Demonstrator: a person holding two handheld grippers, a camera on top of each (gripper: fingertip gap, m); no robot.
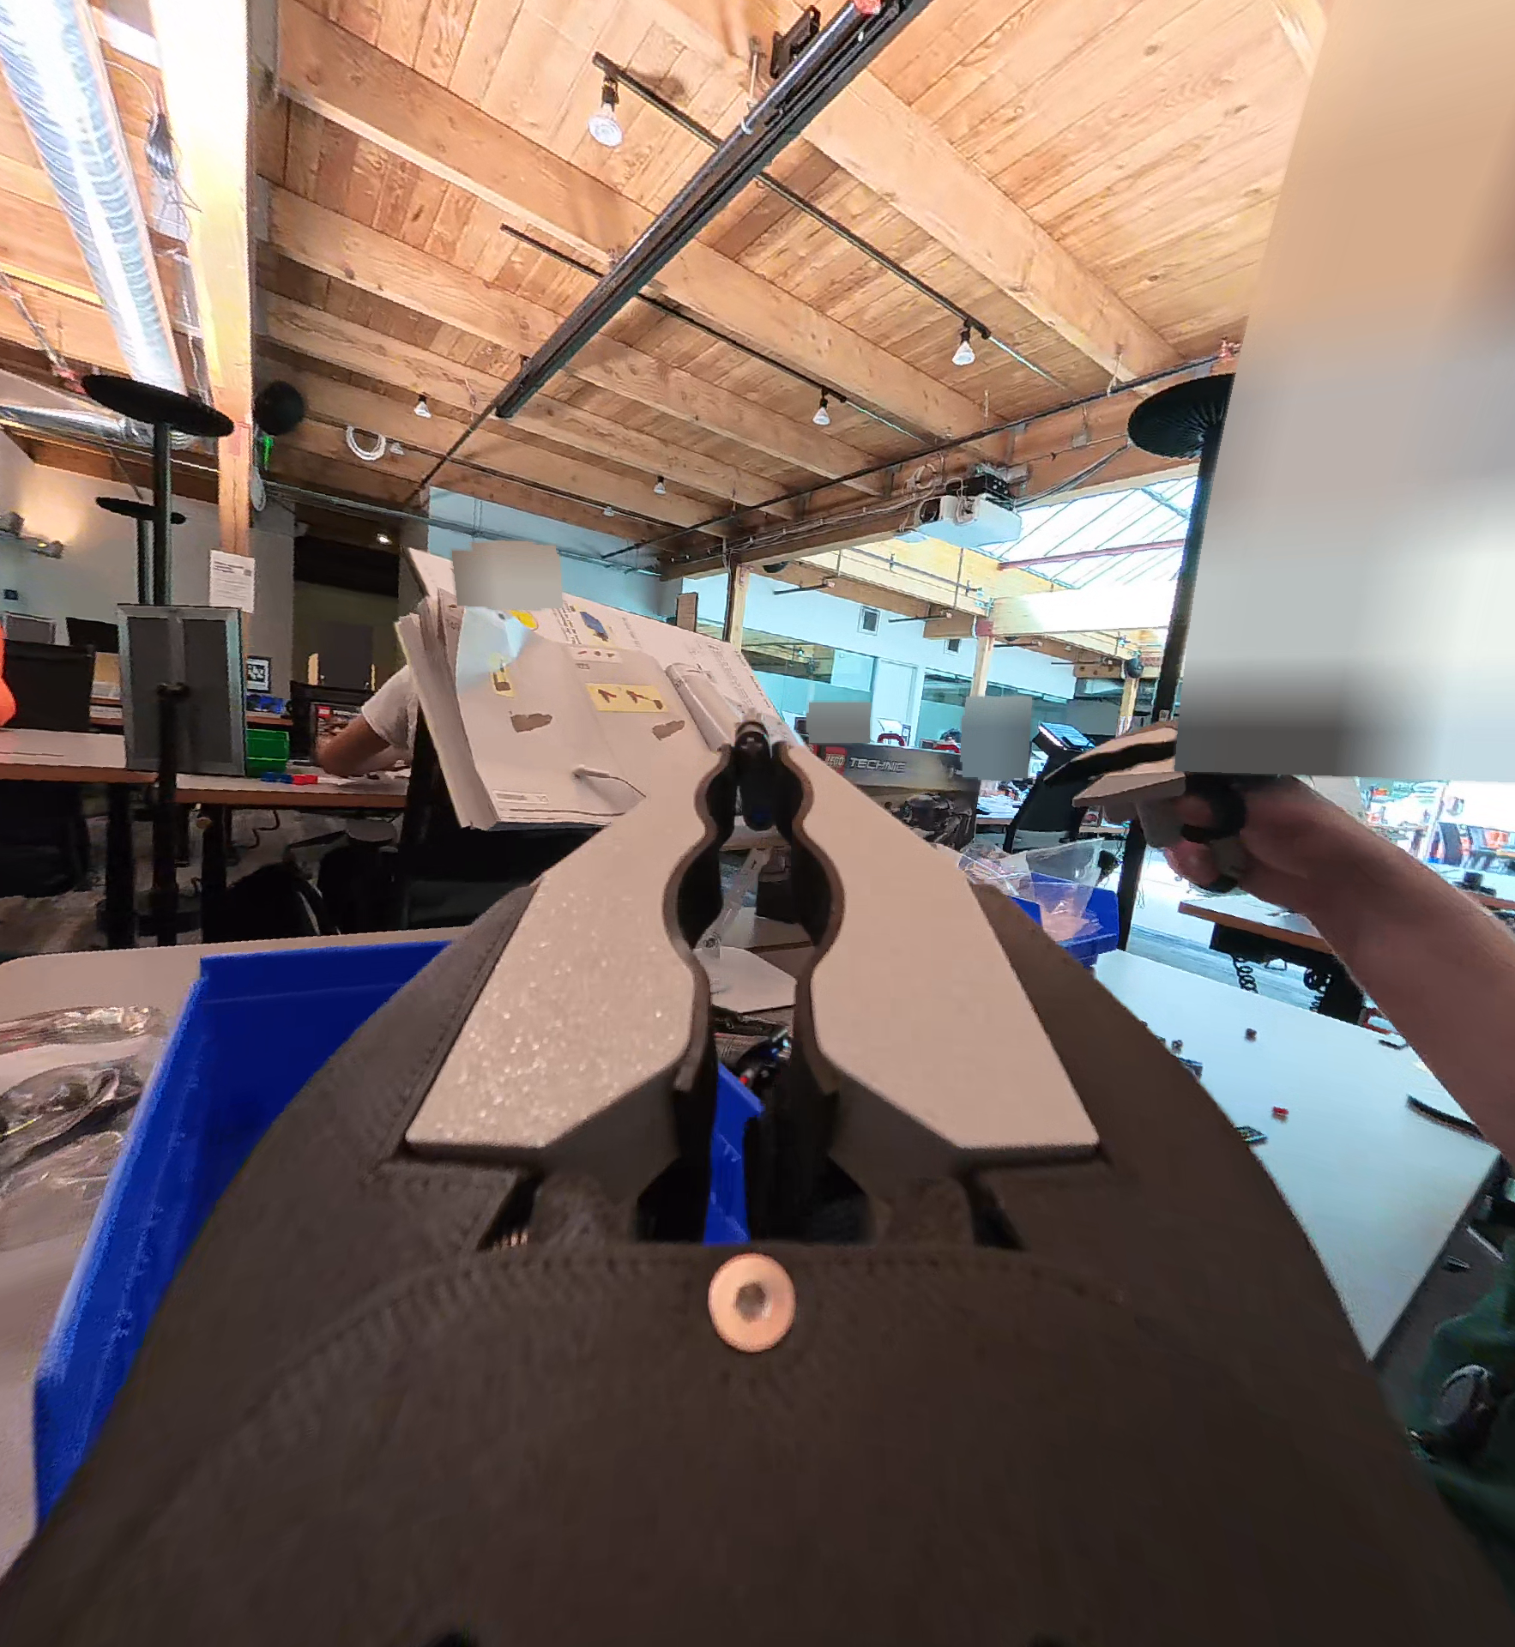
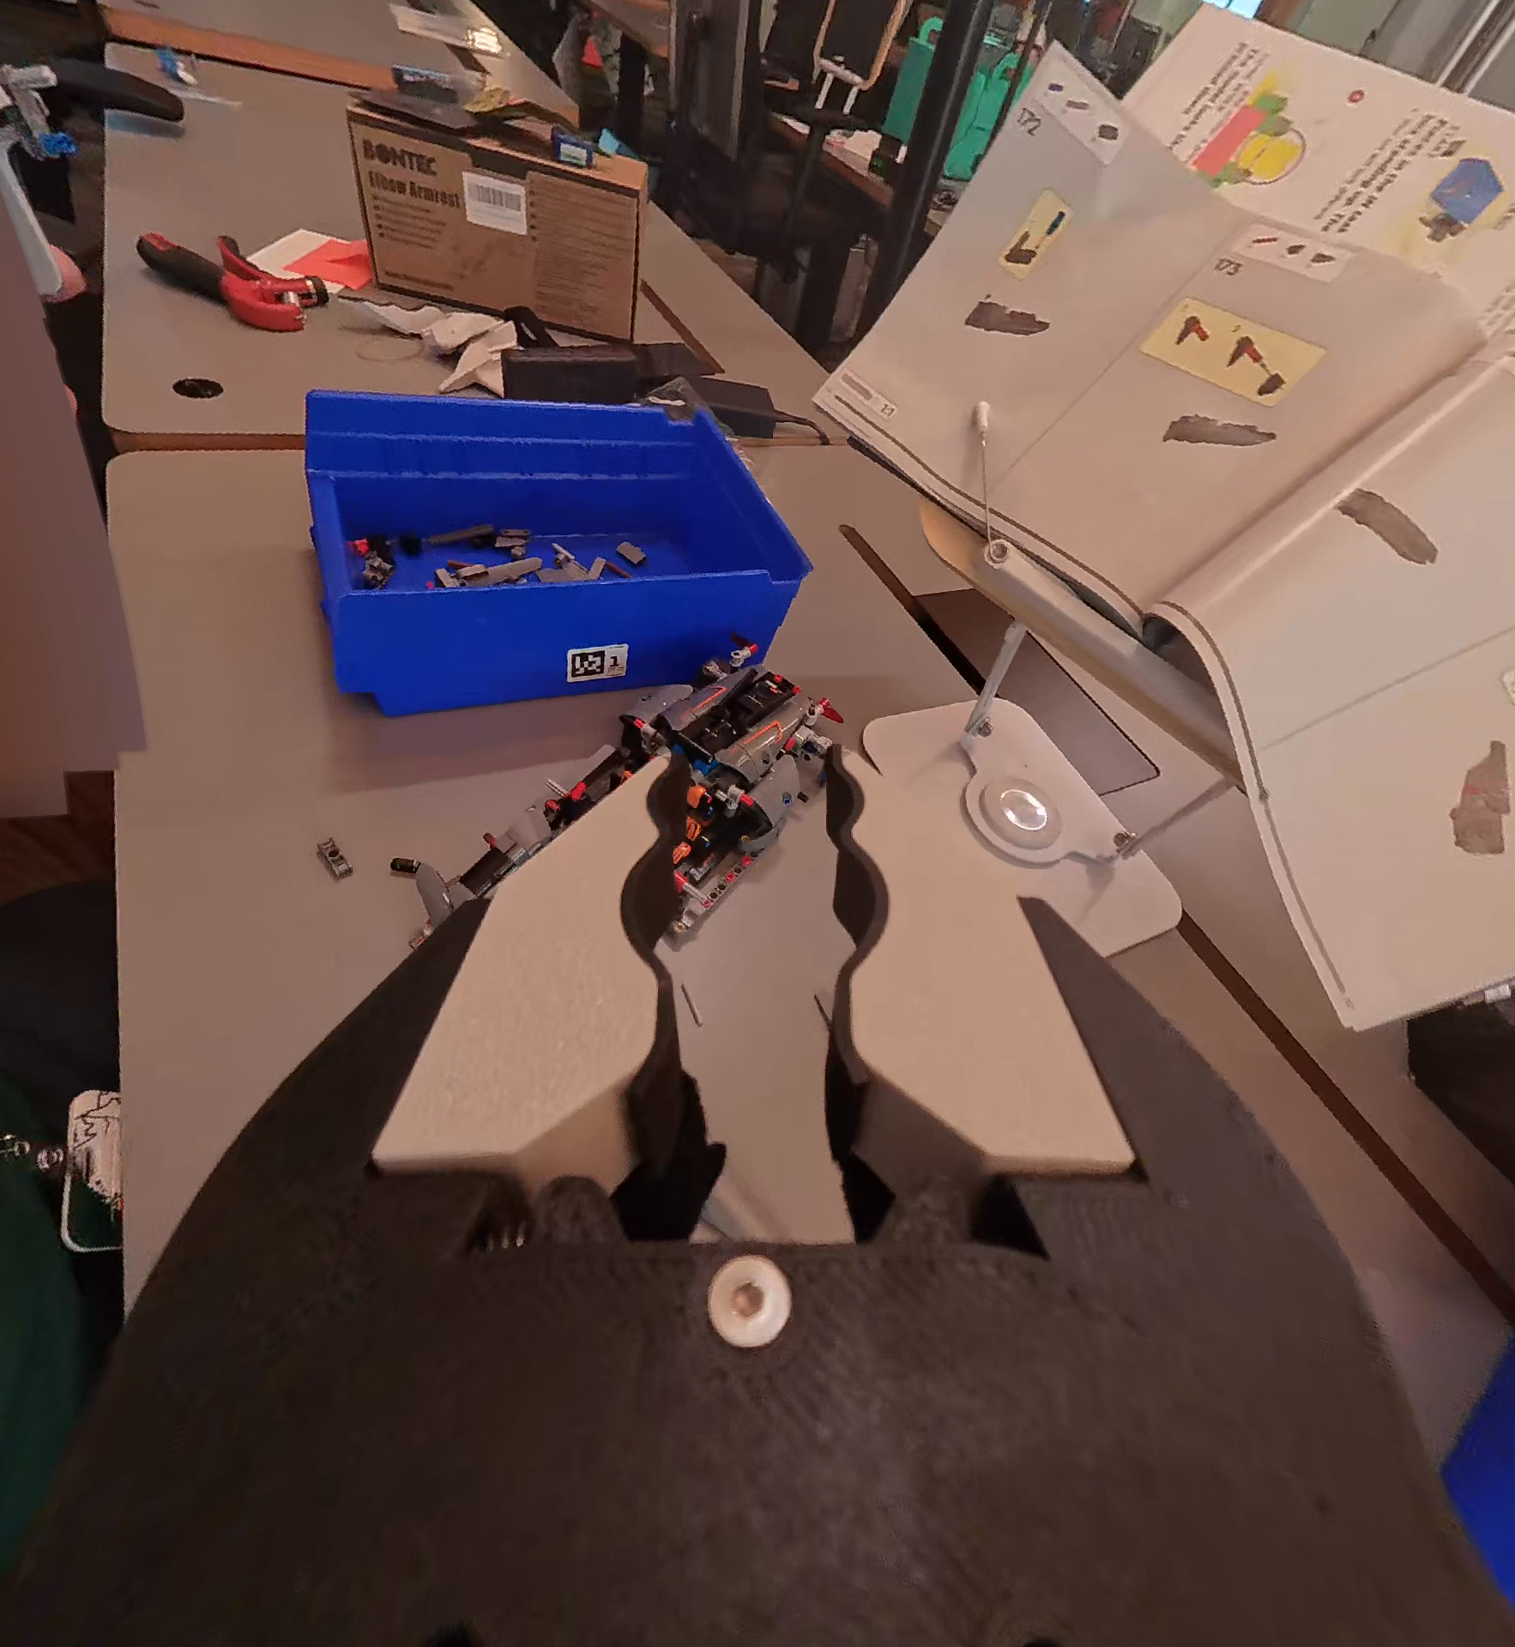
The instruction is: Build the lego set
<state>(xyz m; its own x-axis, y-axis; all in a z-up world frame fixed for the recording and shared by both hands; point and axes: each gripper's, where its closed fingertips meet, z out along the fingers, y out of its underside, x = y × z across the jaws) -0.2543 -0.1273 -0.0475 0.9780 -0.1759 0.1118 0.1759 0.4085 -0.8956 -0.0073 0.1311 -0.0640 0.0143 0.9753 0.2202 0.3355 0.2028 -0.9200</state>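
My left gripper (image 1: 752,747) points up and away from the table and is shut on a small black lego piece with a blue pin (image 1: 756,802) at its fingertips. My right gripper (image 2: 747,765) is open and empty, held above the partly built grey, black and orange lego model (image 2: 736,757) lying on the table. The model shows through the gap between the jaws. The right gripper also shows in the left wrist view (image 1: 1133,774), held by a hand. An open instruction book (image 2: 1182,428) rests on a white stand; it also shows in the left wrist view (image 1: 576,722).
A blue bin (image 2: 558,624) with several grey and black pieces stands behind the model, and its wall shows in the left wrist view (image 1: 201,1114). Loose pieces (image 2: 335,860) lie left of the model. The stand's base (image 2: 1021,811) is to the right. A cardboard box (image 2: 504,223) and red pliers (image 2: 237,281) lie farther back.
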